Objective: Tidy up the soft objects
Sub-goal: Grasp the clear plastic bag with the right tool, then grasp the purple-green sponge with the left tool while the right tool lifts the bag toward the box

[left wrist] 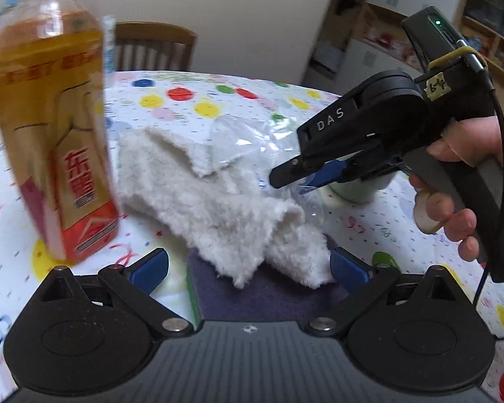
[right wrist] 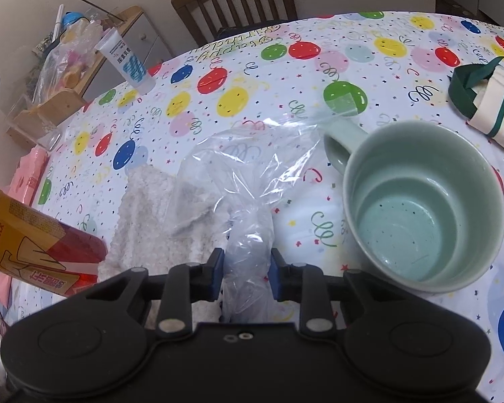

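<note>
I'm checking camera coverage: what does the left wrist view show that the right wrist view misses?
Only the left wrist view shows the person's hand and the dark purple cloth. Only the right wrist view shows the white tube, the green-strapped bag and the mug's inside. Both show the plastic bag pinched in the right hand-held gripper, the white fleece, the orange bottle and the mug.

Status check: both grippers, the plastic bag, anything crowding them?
Right gripper closed on bunched clear plastic bag. Left gripper open, white fleece cloth between its fingers. Green mug beside the bag, tea bottle close left.
</note>
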Tool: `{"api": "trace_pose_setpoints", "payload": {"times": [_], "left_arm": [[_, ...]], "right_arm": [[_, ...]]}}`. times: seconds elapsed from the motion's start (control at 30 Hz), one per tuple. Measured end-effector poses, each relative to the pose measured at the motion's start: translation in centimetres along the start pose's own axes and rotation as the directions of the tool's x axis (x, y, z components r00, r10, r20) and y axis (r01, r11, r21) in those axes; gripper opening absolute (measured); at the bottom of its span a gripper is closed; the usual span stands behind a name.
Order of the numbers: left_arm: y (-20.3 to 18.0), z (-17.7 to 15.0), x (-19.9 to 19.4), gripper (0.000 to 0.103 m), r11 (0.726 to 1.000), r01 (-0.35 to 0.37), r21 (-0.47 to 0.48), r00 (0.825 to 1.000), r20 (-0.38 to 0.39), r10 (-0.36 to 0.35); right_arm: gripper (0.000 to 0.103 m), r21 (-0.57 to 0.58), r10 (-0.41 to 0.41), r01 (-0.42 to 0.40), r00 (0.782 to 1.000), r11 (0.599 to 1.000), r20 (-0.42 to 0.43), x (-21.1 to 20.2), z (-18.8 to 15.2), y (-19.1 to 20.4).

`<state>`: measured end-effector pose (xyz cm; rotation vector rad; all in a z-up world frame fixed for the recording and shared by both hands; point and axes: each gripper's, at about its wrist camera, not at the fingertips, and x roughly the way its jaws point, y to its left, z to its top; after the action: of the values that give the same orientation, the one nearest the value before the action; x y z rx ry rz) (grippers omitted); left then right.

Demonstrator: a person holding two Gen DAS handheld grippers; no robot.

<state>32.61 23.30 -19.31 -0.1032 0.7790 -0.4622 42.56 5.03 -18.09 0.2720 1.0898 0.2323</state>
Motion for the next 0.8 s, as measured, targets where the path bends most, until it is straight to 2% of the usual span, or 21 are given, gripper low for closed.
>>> {"api": "trace_pose_setpoints", "payload": {"times": [0.13, 0.37, 0.5, 0.63, 0.7, 0.8], "left_arm": [[0.7, 0.5, 0.7, 0.103, 0.994, 0.113, -0.005, 0.993, -0.028, -0.113], [-0.2, -0.4, -0.7, 0.103, 0.983, 0.181, 0.025, 0.981, -0.078, -0.179], [-2.4, -2.1, -2.4, 0.103, 0.973, 0.200, 0.111, 0.976, -0.106, -0.188], [-5.1, -3.6, -2.9, 0.103, 0.958, 0.183, 0.221, 0.980, -0.112, -0.161], [-5.9, -3.9, -2.4, 0.102, 0.958, 0.158, 0.241, 0.984, -0.119, -0.133], [-6.3, -3.7, -1.7, 0.102, 0.970, 0.113, 0.216, 0.991, -0.101, -0.093]], "right_arm": [[0.026, -0.006, 0.006, -0.006, 1.000, 1.000, -0.003, 0.0, 0.0, 0.0], [0.026, -0.010, 0.021, -0.021, 1.000, 1.000, -0.010, -0.1, 0.0, -0.2], [0.026, -0.018, 0.026, -0.027, 1.000, 0.999, -0.016, -0.2, -0.1, -0.2], [0.025, -0.027, 0.029, -0.030, 0.999, 0.999, -0.018, -0.3, -0.1, -0.2], [0.025, -0.037, 0.027, -0.028, 0.999, 0.999, -0.018, -0.3, -0.1, -0.1], [0.025, -0.056, 0.020, -0.020, 1.000, 0.998, -0.015, -0.4, -0.3, 0.1]]}}
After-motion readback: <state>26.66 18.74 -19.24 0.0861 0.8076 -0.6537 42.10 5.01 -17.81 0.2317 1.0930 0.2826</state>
